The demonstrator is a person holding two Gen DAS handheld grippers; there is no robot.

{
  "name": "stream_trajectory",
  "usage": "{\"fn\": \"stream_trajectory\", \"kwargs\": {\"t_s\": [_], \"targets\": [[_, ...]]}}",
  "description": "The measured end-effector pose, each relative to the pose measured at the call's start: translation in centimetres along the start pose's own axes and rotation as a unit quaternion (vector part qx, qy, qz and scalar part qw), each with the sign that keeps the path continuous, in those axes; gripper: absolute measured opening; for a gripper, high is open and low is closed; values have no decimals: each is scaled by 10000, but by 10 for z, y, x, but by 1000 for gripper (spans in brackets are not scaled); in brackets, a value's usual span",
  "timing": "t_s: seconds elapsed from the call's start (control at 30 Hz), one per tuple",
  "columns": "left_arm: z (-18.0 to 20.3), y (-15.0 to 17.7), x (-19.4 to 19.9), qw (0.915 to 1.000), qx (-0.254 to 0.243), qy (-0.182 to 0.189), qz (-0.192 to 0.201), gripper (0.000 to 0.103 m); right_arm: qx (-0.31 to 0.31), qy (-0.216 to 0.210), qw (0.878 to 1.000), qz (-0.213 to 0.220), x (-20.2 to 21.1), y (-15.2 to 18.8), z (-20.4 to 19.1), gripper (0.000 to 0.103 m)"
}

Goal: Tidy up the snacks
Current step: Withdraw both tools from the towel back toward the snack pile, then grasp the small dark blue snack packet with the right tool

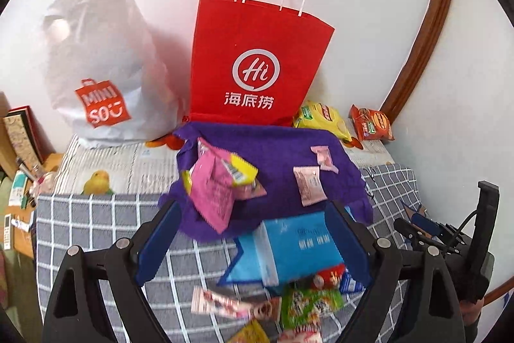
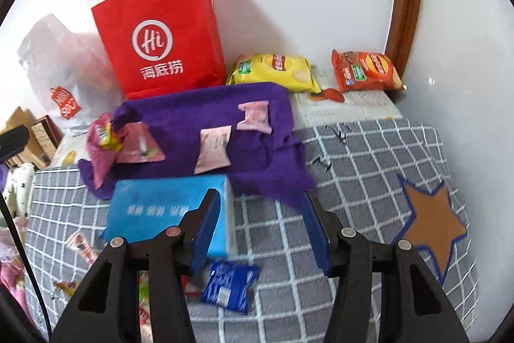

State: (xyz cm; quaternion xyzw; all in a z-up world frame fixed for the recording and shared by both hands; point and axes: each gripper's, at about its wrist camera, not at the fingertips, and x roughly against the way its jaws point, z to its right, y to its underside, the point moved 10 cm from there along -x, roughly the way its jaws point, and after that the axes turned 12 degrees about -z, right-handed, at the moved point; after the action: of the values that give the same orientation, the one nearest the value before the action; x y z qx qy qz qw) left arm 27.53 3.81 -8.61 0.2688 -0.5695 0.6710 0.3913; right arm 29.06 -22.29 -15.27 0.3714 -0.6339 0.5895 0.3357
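A purple cloth [image 1: 282,156] [image 2: 205,111] lies on the checked grey cover, with pink snack packets [image 1: 212,192] [image 2: 213,150] scattered on it. In front of it sits a blue tissue pack [image 1: 298,246] [image 2: 160,208]. My left gripper [image 1: 252,208] hovers wide open above the tissue pack and the cloth's near edge, holding nothing. My right gripper [image 2: 260,198] hangs over the cloth's front corner, its jaws part-way apart and opening, nothing between them. Small packets, green [image 1: 308,304] and blue [image 2: 229,285], lie below the grippers.
A red paper bag [image 1: 257,63] [image 2: 160,37] and a white plastic bag [image 1: 102,60] stand against the wall. Yellow [image 2: 273,68] and orange [image 2: 366,69] chip bags lie at the back right. A star patch [image 2: 430,221] marks the cover; boxes [image 1: 19,134] crowd the left.
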Motion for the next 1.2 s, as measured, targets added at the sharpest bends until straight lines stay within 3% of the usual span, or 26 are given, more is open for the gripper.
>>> {"fn": "stream_trajectory", "kwargs": {"t_s": [0.2,0.4,0.7,1.2], "targets": [[-1,31,25,9997,50,-153,165,90,100,-76,9999,-27,14,31,-5,52],[-9,67,28,9996,216,-193,60,90,244,-154,9996,0,20,59,-8,52],[-39,111,11,9978,549,-293,-212,90,292,-266,9986,-346,-17,96,-15,52],[-67,131,-18,9940,932,-280,-492,90,240,-442,9962,-711,-78,98,-27,52]]}}
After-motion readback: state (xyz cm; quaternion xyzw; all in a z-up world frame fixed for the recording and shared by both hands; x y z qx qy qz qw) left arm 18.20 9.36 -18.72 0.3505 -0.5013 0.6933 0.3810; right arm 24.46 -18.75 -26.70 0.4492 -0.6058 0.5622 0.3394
